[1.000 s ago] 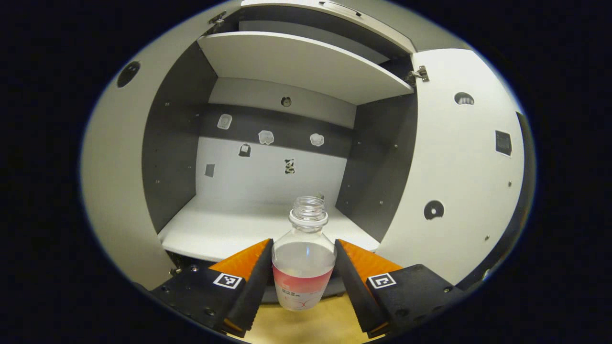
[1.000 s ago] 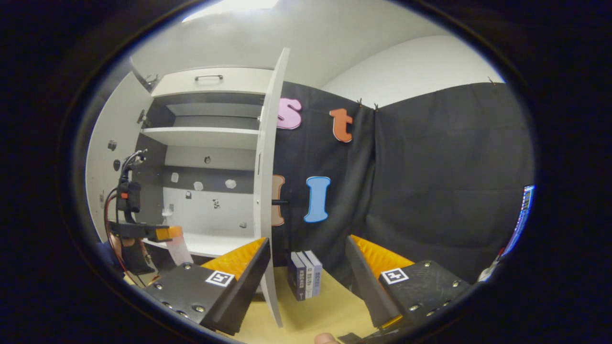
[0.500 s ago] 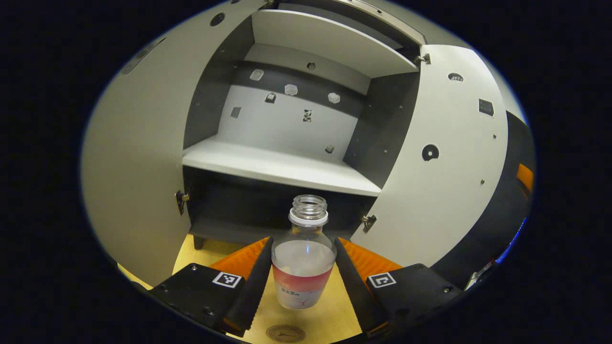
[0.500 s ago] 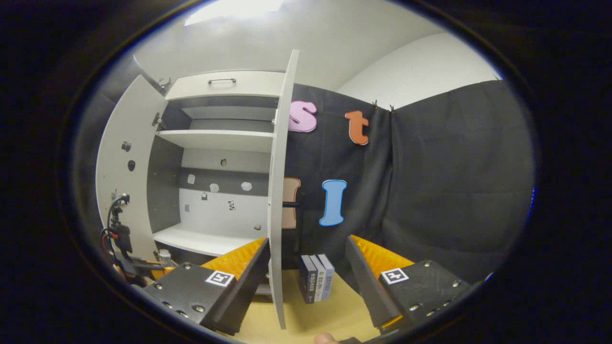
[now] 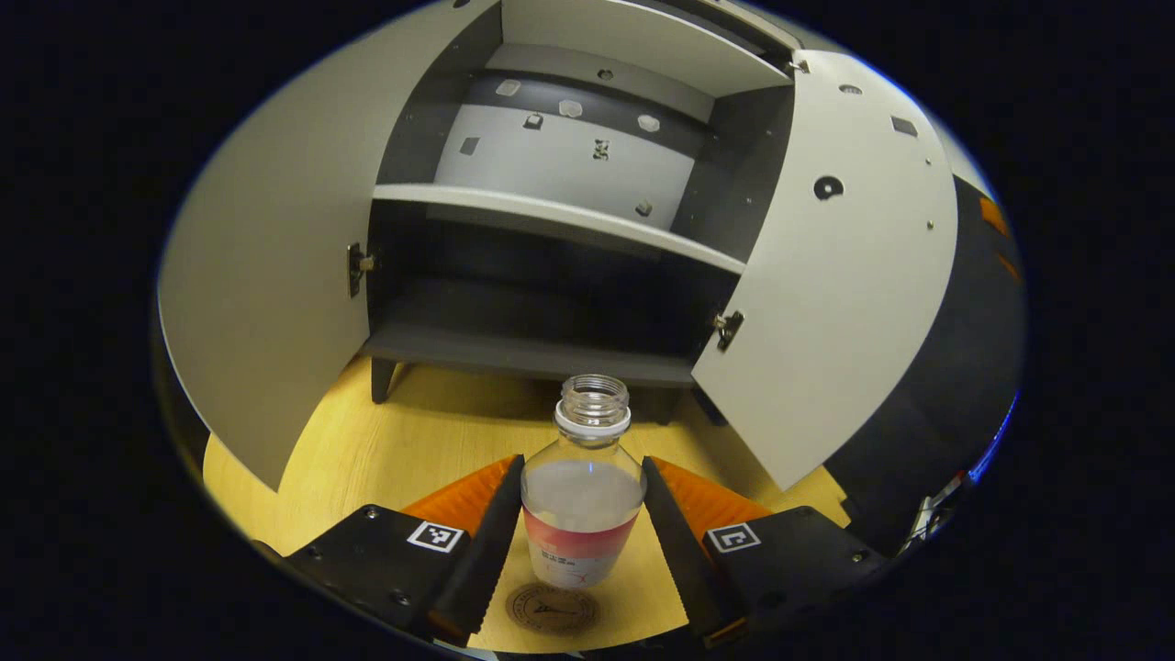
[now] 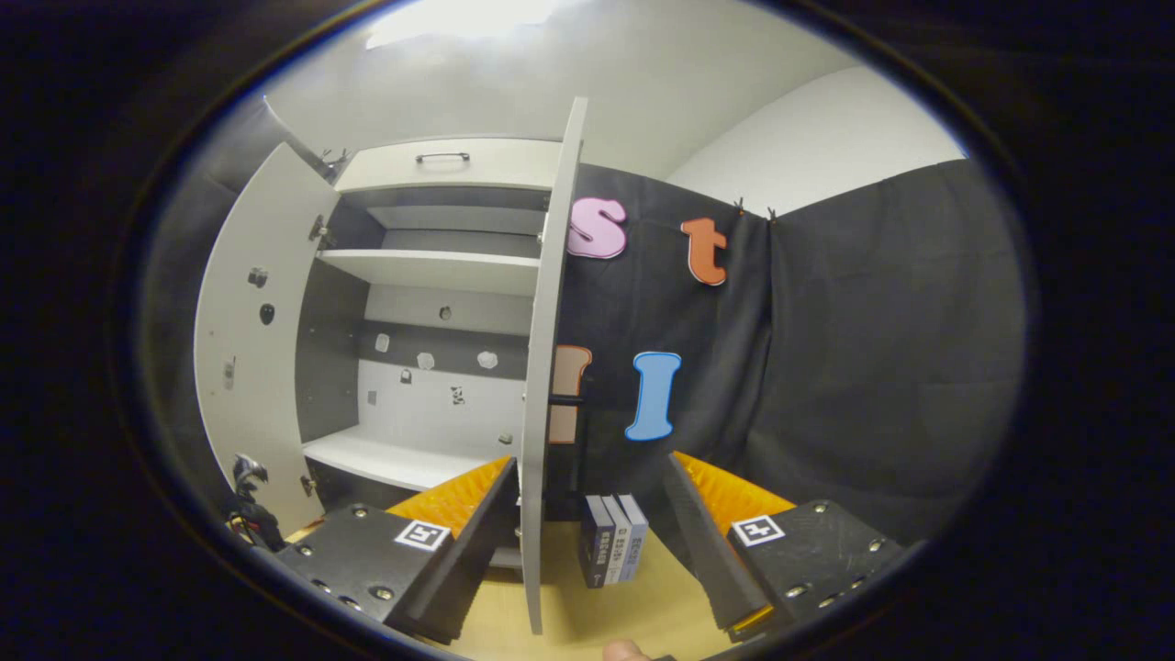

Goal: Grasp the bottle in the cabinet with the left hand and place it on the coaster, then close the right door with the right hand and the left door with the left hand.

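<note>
My left gripper (image 5: 582, 514) stays clamped on the bottle (image 5: 582, 500), now lowered out of the cabinet (image 5: 551, 229) above the coaster (image 5: 551, 608) at 6 o'clock; release comes next. Right gripper (image 6: 587, 523) waits, jaws apart.

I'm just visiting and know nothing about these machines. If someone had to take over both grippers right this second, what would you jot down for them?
Left gripper: shut on the bottle, which is out of the cabinet and held above the table, just over the coaster.
Right gripper: open, holding nothing, pointed at the edge of the right door.
Done: bottle taken from the cabinet and carried to the coaster.
Left: set the bottle on the coaster and let go, then shut the right door with the right gripper and the left door with the left. Both doors stand wide open.
</note>
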`<control>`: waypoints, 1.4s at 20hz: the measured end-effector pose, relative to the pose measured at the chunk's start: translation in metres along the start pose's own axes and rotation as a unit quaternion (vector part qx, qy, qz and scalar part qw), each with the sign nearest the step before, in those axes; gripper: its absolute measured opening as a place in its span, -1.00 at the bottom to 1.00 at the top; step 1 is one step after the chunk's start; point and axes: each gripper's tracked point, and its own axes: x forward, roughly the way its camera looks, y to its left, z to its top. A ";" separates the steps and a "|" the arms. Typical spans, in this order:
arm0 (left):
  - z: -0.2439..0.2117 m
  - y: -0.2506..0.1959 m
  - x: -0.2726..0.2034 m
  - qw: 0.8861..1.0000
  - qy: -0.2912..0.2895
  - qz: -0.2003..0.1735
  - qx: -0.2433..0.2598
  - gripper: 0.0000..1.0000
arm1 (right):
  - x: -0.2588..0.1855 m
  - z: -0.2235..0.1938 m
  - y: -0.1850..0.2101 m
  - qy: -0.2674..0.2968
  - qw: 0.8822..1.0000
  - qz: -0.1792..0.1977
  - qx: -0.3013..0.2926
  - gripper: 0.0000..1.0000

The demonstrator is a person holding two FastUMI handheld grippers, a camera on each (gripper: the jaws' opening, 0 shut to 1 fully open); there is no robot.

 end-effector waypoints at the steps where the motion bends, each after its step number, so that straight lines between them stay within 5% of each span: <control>1: -0.013 0.000 0.000 1.000 0.015 0.002 0.000 0.63 | -0.001 -0.001 -0.002 0.000 1.000 -0.001 0.000 0.92; 6: -0.062 0.011 0.005 0.998 0.062 0.024 -0.016 0.64 | -0.008 -0.002 -0.019 0.003 1.000 -0.018 -0.007 0.87; 11: -0.061 0.012 0.006 0.999 0.039 0.031 -0.002 0.64 | -0.011 -0.004 -0.031 0.009 0.999 -0.031 -0.006 0.87; 28: -0.085 0.005 -0.032 0.998 0.051 0.042 0.016 0.65 | -0.003 -0.023 -0.002 0.028 0.999 0.008 -0.012 0.92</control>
